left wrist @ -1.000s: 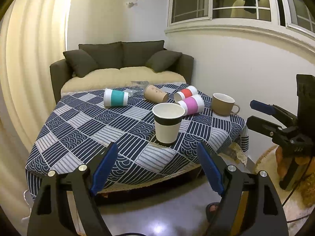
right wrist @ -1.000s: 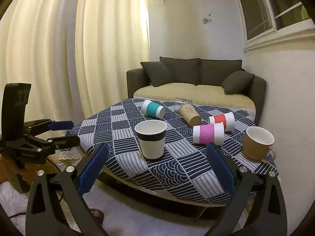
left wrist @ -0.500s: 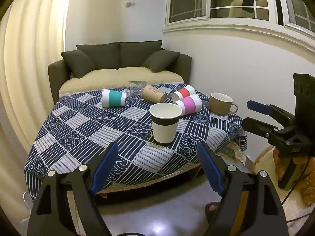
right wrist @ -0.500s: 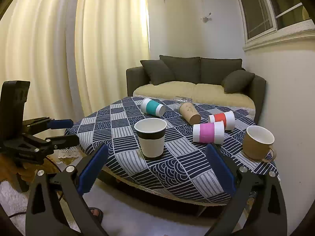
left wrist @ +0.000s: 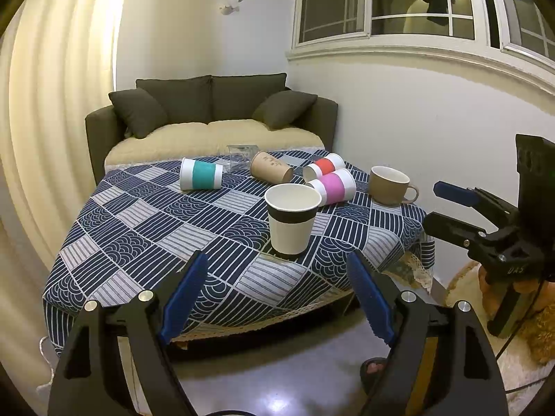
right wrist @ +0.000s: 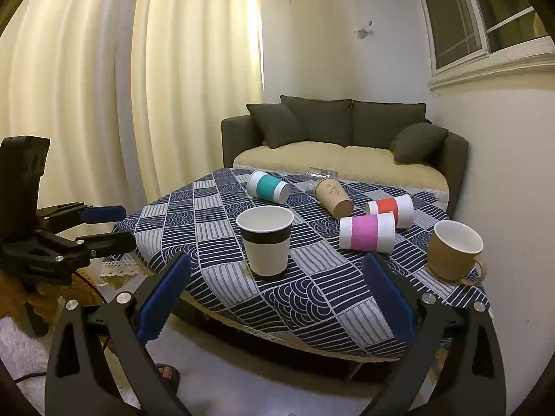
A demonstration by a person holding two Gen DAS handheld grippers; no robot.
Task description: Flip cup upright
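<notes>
Between grasps: both grippers hung off worktop (left wrist: 145, 215) edge, apart from cups. Left gripper (left wrist: 277, 298) fingers spread, empty; right gripper (right wrist: 274, 298) likewise. Black-banded cup (right wrist: 265, 239) stood upright near front. Pink-banded cup (right wrist: 367, 234) lay sideways behind; probable next target, needing reach forward and side grasp.

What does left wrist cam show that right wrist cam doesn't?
Left wrist only: the right tool at frame right, and the window nearly whole.

Right wrist only: the left tool at frame left, and the curtains filling the left half.

Both: upright black-banded paper cup, brown mug, four cups on their sides, patterned tablecloth, sofa. Both tools open, holding nothing.
</notes>
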